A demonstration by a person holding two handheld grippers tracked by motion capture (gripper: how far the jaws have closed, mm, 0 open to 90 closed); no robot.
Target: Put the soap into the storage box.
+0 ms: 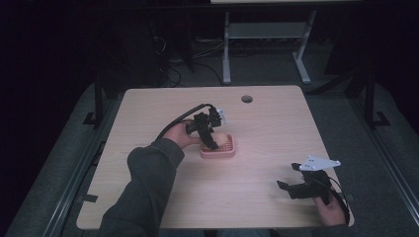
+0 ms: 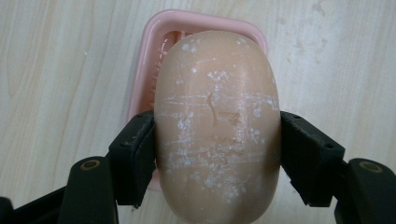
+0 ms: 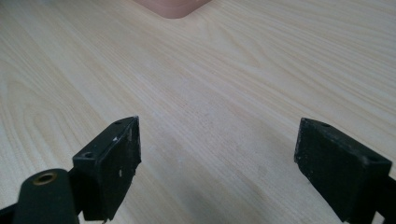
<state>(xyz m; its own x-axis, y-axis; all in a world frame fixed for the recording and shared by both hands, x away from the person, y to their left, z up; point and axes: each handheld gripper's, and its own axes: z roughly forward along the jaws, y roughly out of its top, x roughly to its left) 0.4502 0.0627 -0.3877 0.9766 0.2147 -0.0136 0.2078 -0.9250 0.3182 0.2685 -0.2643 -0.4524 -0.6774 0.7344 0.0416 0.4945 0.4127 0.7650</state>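
**Soap held over its dish**

Pale wooden desk (image 1: 257,197) stands in a dark room. At left, the left gripper (image 2: 217,158) clamps a bar of soap (image 2: 217,121) across its middle, above the pink dish (image 2: 144,70). It looks hard, chalky, likely slippery; gripping the flat sides seems safest. Right gripper (image 3: 217,163) hangs released, near the desk's right edge.

No readable text, labels, brands or numbers anywhere. Soap bar (image 2: 217,126) clamped in the left gripper (image 2: 217,158) carries only white scuffs and a small crease, no legible stamp. Pink soap dish (image 2: 144,70) behind it is unmarked.
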